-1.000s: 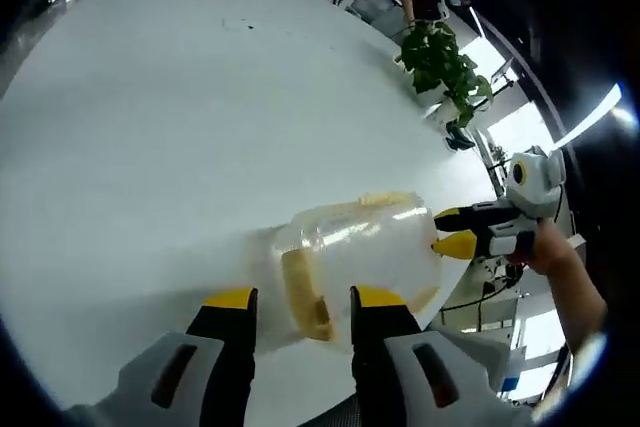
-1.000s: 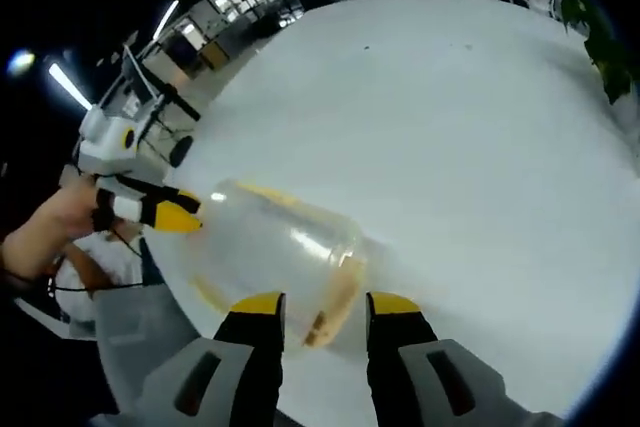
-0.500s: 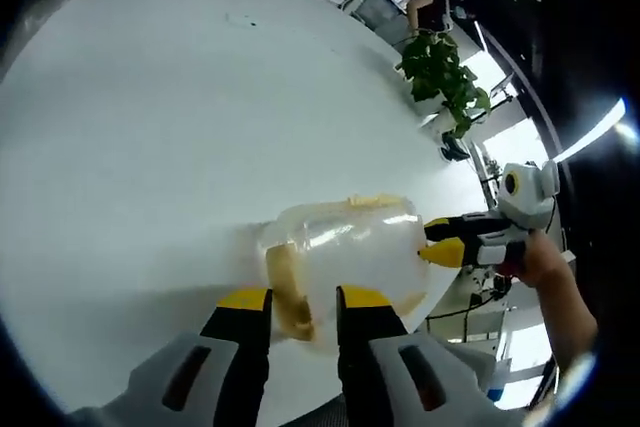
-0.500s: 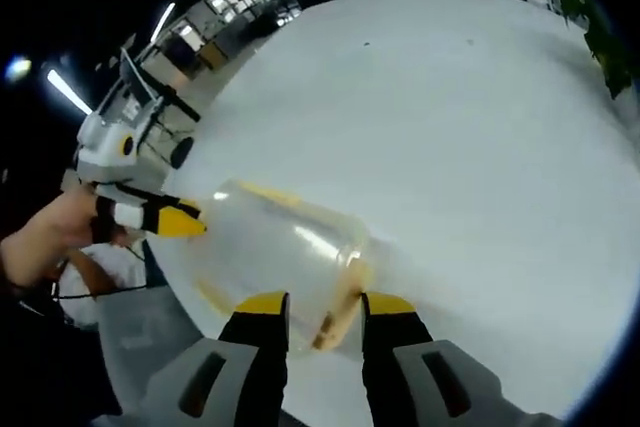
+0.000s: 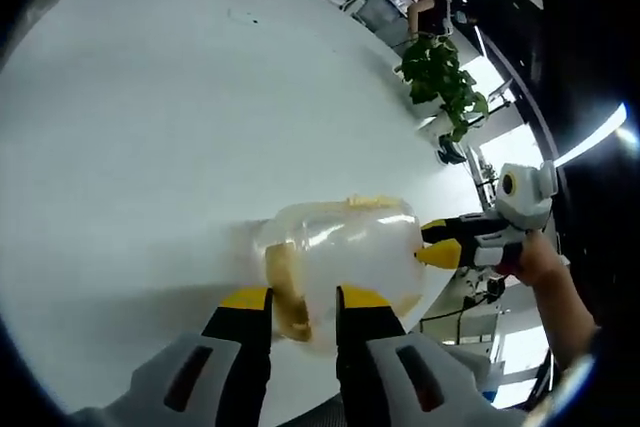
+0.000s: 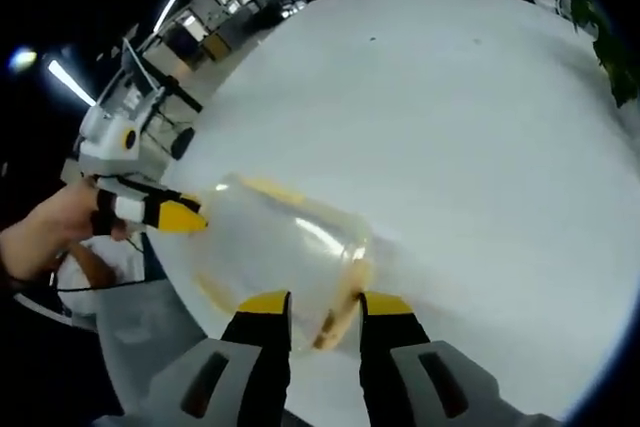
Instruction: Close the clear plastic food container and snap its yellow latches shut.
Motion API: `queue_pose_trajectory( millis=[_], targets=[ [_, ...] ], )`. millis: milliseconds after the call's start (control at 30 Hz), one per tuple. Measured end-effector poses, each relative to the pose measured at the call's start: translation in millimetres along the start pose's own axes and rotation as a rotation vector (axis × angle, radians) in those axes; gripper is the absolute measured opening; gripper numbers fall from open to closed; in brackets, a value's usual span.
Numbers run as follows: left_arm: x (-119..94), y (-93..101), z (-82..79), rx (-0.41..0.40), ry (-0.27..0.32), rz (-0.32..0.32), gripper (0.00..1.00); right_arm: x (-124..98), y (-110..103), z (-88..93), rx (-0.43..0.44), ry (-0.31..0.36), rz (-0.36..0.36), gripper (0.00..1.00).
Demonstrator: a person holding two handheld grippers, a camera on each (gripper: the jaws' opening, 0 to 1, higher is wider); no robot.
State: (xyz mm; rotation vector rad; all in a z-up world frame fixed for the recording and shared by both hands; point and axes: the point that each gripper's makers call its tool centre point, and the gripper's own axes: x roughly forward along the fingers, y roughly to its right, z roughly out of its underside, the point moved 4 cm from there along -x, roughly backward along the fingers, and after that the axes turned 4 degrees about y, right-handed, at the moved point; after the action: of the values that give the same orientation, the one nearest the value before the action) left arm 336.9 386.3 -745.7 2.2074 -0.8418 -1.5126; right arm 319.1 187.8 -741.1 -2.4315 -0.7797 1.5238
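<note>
Clear container, lid seemingly on, sits between both grippers: left gripper and right gripper each pinch a yellow latch, apparently mid-snap, none visibly locked.

No text, label, brand, number or sign can be read in either view. The clear container carries no legible marking, and the white surface under it is plain.
</note>
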Motion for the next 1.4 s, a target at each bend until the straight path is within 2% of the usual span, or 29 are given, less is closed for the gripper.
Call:
queue_pose_trajectory(
  millis=[167, 200, 233, 300, 367, 400, 433, 467, 533, 867, 1067, 1133, 1300, 1400],
  targets=[
    [3.5, -1.7, 0.4, -0.006, -0.017, 0.0, 0.2, -0.9, -1.7, -0.9, 0.005, 0.0, -0.006, 0.23],
    [6.4, 3.0, -4.2, -0.064, -0.002, 0.005, 0.2, -1.5, -1.9, -1.5, 0.018, -0.01, -0.003, 0.23],
    [7.9, 3.5, -8.9, -0.031, -0.01, 0.005, 0.2, 0.0, -0.1, -2.5, 0.014, -0.017, -0.001, 0.23],
    [9.9, 7.5, -8.4, 0.006, -0.01, -0.008, 0.2, -0.4, -1.1, -2.2, 0.024, -0.033, 0.006, 0.22],
    [10.3, 7.5, -8.0, -0.006, -0.006, -0.005, 0.2, -0.2, -0.7, -2.3, 0.033, -0.039, 0.003, 0.22],
    [10.5, 6.4, -7.6, -0.012, -0.003, 0.001, 0.2, 0.2, -1.0, -2.4, 0.103, -0.025, 0.001, 0.2],
    [11.4, 5.7, -8.4, -0.014, -0.005, -0.005, 0.2, -0.4, -7.4, 2.8, 0.174, -0.059, -0.027, 0.2],
    [11.5, 6.6, -8.3, -0.015, -0.007, 0.001, 0.2, 1.8, -3.1, -1.7, 0.17, -0.019, -0.034, 0.2],
    [12.5, 8.9, -7.8, -0.001, -0.017, 0.001, 0.2, 0.7, 0.0, 1.1, 0.162, 0.0, -0.05, 0.2],
    [9.6, 11.4, 0.5, 0.0, -0.004, 0.0, 0.21, 1.4, 0.7, -0.2, 0.145, -0.014, -0.052, 0.22],
    [8.1, 11.4, 2.1, 0.006, -0.018, -0.01, 0.22, 0.8, -2.2, 0.8, 0.11, -0.009, -0.009, 0.22],
    [7.1, 10.2, 3.1, -0.001, -0.015, -0.013, 0.22, 0.5, -1.6, 1.3, 0.124, -0.006, -0.004, 0.22],
    [6.1, 6.5, 3.0, -0.04, -0.017, 0.0, 0.24, 0.0, 2.3, 1.2, 0.138, -0.004, -0.034, 0.23],
    [5.1, 3.3, 3.2, -0.064, 0.001, 0.018, 0.26, -0.1, 4.3, 2.0, 0.166, 0.033, -0.053, 0.24]
  ],
)
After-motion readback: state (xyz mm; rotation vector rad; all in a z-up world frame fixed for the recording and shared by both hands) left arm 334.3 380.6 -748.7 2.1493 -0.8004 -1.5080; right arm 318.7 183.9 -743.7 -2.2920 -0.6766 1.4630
